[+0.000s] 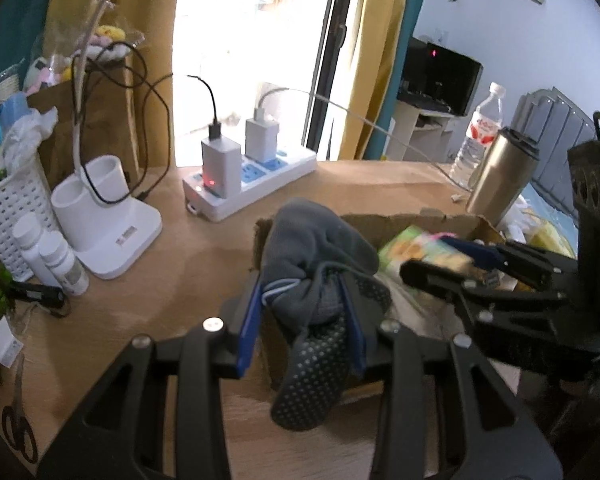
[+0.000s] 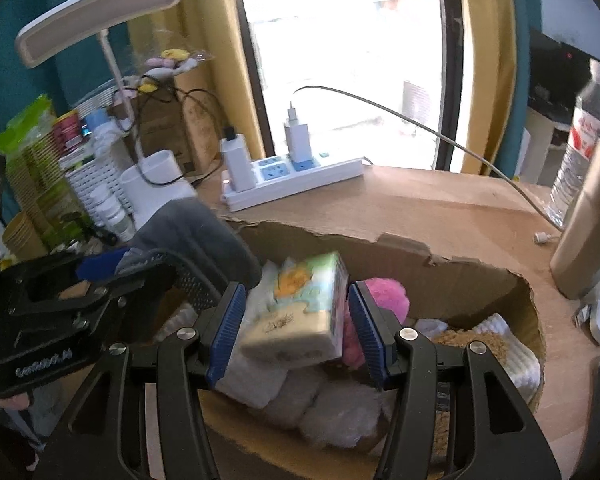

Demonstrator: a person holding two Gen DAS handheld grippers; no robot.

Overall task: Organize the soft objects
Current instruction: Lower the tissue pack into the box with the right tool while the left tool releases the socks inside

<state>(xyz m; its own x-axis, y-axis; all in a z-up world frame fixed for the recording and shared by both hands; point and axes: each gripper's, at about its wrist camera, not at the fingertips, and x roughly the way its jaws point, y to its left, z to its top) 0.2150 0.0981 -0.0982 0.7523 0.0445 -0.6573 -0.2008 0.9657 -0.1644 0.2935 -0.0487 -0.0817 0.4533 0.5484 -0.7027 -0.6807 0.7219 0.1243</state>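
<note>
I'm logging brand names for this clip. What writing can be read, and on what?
"GenRobot.AI", blurred and uncertain: side of the left gripper.
Water bottle red label: too blurred.
Tissue pack print: unreadable.
Small white bottles: too small.

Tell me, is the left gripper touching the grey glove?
Touching. The left wrist view shows the left gripper with both blue pads pressed on the grey glove.
</note>
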